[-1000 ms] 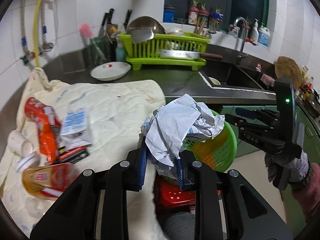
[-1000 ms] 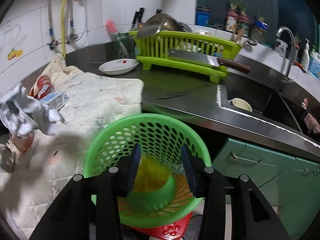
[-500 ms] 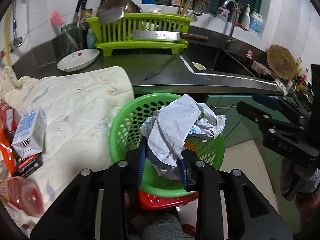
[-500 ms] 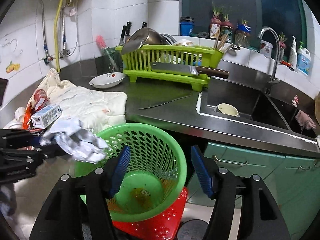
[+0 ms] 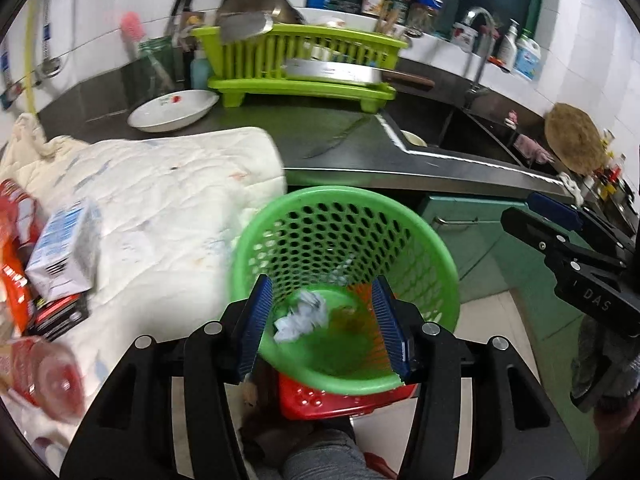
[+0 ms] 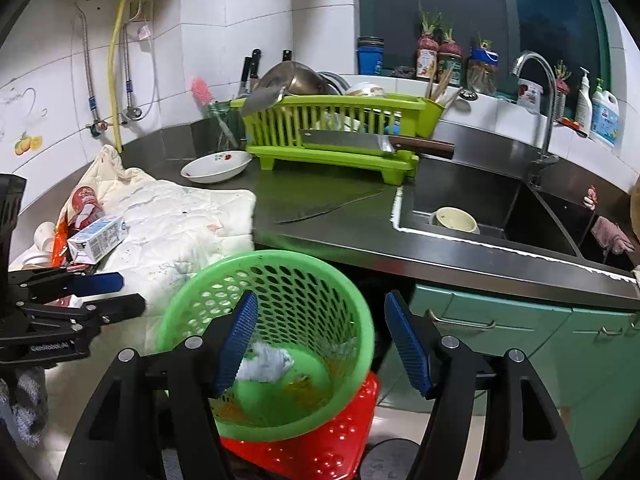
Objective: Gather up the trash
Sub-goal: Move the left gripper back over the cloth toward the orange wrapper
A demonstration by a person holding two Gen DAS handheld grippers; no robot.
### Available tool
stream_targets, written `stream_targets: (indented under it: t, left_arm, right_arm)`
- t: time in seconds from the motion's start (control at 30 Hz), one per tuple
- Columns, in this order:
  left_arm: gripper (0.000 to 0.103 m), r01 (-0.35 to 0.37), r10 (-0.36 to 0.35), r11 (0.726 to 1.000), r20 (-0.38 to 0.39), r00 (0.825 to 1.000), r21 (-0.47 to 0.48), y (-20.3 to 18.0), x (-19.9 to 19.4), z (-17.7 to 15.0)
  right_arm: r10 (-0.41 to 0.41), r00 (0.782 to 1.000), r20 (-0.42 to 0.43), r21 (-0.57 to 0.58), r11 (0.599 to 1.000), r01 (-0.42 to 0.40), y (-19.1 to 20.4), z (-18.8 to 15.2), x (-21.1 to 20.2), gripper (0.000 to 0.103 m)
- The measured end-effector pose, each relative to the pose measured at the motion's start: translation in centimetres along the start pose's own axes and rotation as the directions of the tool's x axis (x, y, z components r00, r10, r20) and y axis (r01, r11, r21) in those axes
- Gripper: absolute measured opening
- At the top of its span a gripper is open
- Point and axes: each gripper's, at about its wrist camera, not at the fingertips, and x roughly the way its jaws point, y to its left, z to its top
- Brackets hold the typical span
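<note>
1. While the left gripper (image 5: 324, 322) hangs over the green basket (image 5: 440, 256), its jaws have just been opening and stand released with nothing pressed between the blue pads (image 5: 256, 320); the crumpled paper (image 5: 302, 316) lies on the basket floor, seen between them. At 9 o'clock from the basket a milk carton (image 5: 64, 250) and a red wrapper (image 5: 12, 280) rest on the quilted cloth (image 5: 168, 196). At 3 o'clock the right gripper (image 5: 556, 220) reaches in, apart from the basket.

2. From the right wrist, the right gripper (image 6: 318, 342) is released too, its jaws freshly widened and bare, straddling the basket (image 6: 224, 268) rim. Crumpled paper (image 6: 266, 364) sits inside at the bottom. The basket stands on a red stool (image 6: 340, 440). At 9 o'clock the left gripper (image 6: 104, 296) shows with its fingers parted. At 12 o'clock a dish rack (image 6: 340, 128) holds a cleaver (image 6: 344, 138).
</note>
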Motion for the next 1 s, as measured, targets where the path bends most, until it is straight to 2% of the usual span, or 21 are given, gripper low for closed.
stream_targets:
  t: [0.23, 0.37, 0.5, 0.57, 0.67, 0.77, 0.83, 0.97, 1.0]
  left_arm:
    - [0.052, -0.094, 0.096, 0.995, 0.049, 0.994, -0.044, 3.8, -4.1, -0.4]
    - [0.052, -0.178, 0.186, 0.980, 0.080, 0.979, -0.093, 6.5, -6.7, -0.1]
    - [0.052, -0.297, 0.315, 0.941, 0.101, 0.944, -0.162, 9.9, -9.1, 0.4]
    - [0.052, -0.353, 0.380, 0.909, 0.089, 0.921, -0.224, 12.5, -10.0, 0.9]
    - [0.052, -0.422, 0.451, 0.861, 0.045, 0.891, -0.284, 15.8, -10.2, 1.3]
    - [0.052, -0.467, 0.488, 0.831, -0.006, 0.873, -0.304, 18.6, -9.5, 1.6]
    - [0.052, -0.456, 0.468, 0.841, -0.033, 0.883, -0.292, 19.6, -8.6, 1.7]
    - [0.052, -0.466, 0.460, 0.839, -0.091, 0.883, -0.281, 21.3, -6.5, 1.6]
    - [0.052, -0.455, 0.446, 0.844, -0.102, 0.889, -0.285, 21.7, -6.1, 1.6]
  right_arm:
    - [0.057, 0.998, -0.001, -0.029, 0.998, -0.057, 3.3, 0.8, 0.5, 0.064]
    - [0.095, 0.996, 0.000, -0.042, 0.995, -0.095, 5.2, 1.4, 0.7, 0.065]
    - [0.130, 0.991, -0.001, -0.065, 0.989, -0.130, 7.2, 2.0, 1.0, 0.065]
    - [0.141, 0.990, -0.001, -0.077, 0.987, -0.141, 8.1, 2.2, 1.1, 0.065]
    - [0.165, 0.986, -0.005, -0.088, 0.982, -0.165, 9.4, 2.5, 1.5, 0.066]
    - [0.182, 0.983, -0.010, -0.098, 0.978, -0.182, 10.3, 2.6, 1.8, 0.066]
    - [0.192, 0.981, -0.019, -0.107, 0.975, -0.193, 11.1, 2.7, 2.4, 0.066]
    - [0.206, 0.978, -0.036, -0.122, 0.970, -0.209, 12.3, 2.9, 3.5, 0.066]
    - [0.210, 0.977, -0.039, -0.121, 0.970, -0.213, 12.5, 2.9, 3.7, 0.066]
